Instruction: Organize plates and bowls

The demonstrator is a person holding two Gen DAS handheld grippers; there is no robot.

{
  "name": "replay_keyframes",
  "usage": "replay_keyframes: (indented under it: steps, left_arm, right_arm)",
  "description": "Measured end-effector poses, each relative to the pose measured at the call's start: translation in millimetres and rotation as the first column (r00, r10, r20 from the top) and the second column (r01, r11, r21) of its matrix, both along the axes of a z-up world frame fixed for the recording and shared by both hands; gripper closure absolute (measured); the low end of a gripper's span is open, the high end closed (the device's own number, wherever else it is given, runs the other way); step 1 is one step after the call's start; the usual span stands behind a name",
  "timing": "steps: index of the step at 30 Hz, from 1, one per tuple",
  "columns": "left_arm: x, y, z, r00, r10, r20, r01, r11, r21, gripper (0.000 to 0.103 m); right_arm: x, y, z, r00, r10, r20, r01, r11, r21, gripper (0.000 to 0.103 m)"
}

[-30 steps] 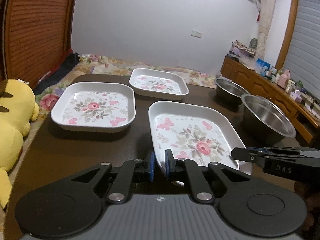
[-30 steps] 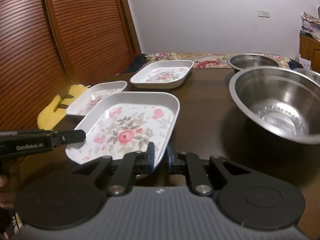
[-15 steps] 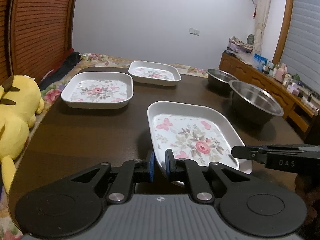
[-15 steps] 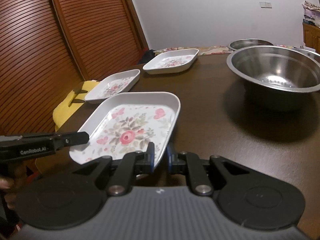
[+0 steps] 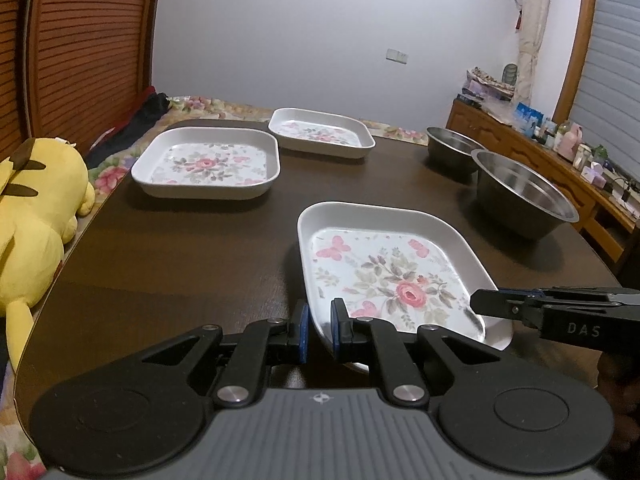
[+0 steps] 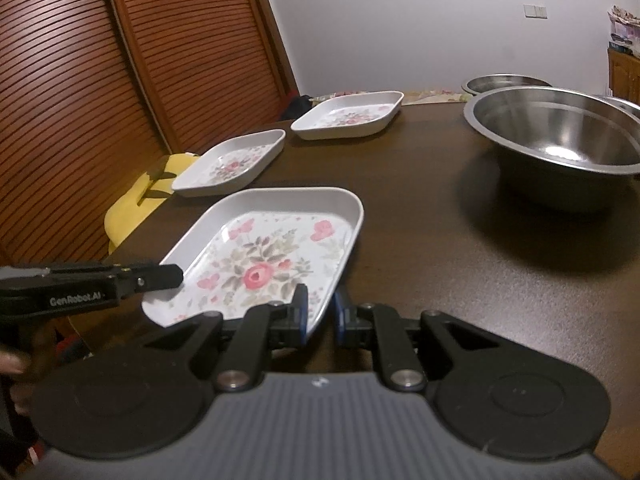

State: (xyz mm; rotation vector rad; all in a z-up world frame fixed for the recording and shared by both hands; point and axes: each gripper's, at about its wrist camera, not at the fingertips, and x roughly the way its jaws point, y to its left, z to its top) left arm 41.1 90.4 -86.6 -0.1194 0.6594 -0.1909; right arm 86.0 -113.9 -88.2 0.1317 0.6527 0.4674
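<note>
Left hand-held gripper point(image 5: 318, 330): clamped on white floral square plate point(image 5: 384, 272) rim.
Right hand-held gripper point(image 6: 320, 314): clamped on opposite rim.
Risk: uneven lift tilts plate, slipping onto dark counter point(image 5: 180, 248).

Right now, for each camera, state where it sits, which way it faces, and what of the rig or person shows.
Left wrist: sits on the left gripper, facing across the table toward the far wall; the right gripper enters from the right.
Right wrist: sits on the right gripper, facing across the table toward the slatted doors; the left gripper and a hand show at left.
Shared: the near floral plate, clamped at its near rim by both grippers, two far plates, steel bowls.
</note>
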Motion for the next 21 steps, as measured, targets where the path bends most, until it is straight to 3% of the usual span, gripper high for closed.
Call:
replay_keyframes:
  steps: [15, 21]
  left_arm:
    - [0, 3, 2, 0.999, 0.035, 0.024, -0.035, 0.999, 0.013, 0.090]
    - [0, 6, 15, 0.998, 0.042, 0.056, -0.043, 0.999, 0.024, 0.079]
  right_arm:
    - [-3, -2, 0, 0.999, -0.014, 0.038, 0.014, 1.000, 0.002, 0.082]
    - [-3, -11, 16, 0.995, -0.030, 0.091, 0.029, 1.000, 0.004, 0.082]
